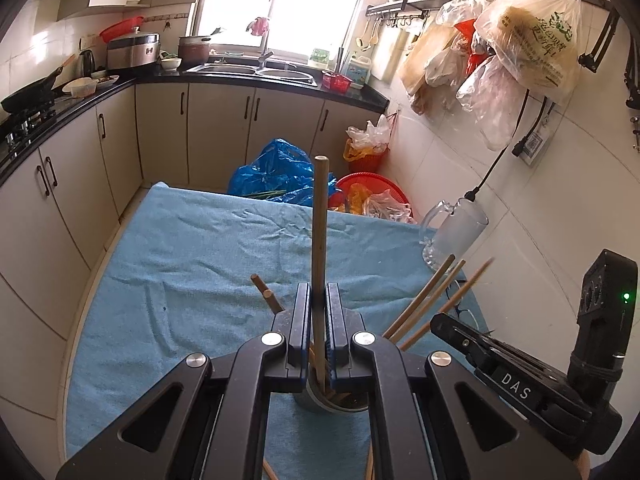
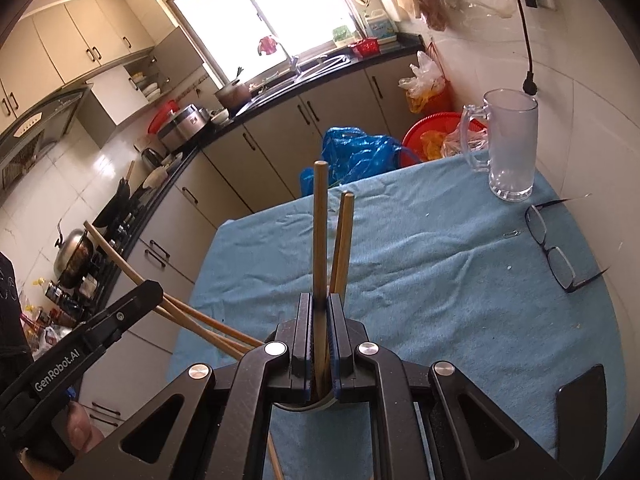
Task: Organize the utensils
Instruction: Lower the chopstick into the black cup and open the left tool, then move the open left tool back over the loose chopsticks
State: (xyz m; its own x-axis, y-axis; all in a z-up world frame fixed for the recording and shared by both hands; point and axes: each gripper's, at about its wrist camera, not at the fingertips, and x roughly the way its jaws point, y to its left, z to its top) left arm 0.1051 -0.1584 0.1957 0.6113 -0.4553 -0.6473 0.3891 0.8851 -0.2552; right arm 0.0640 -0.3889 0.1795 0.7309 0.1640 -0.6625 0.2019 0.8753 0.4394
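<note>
Cloth (image 1: 192,248) lies bare from holder (image 1: 320,398) to far edge.

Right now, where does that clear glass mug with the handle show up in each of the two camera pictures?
Left wrist view: the glass mug stands at the right, on the far right corner of the blue cloth, by the tiled wall.
Right wrist view: the glass mug is upper right, on the same far corner of the cloth.
Shared landmark: the blue plastic bag behind the table.

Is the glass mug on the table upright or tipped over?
Upright. The mug stands on its base on the blue cloth, mouth up, handle to the side. It looks empty.
</note>
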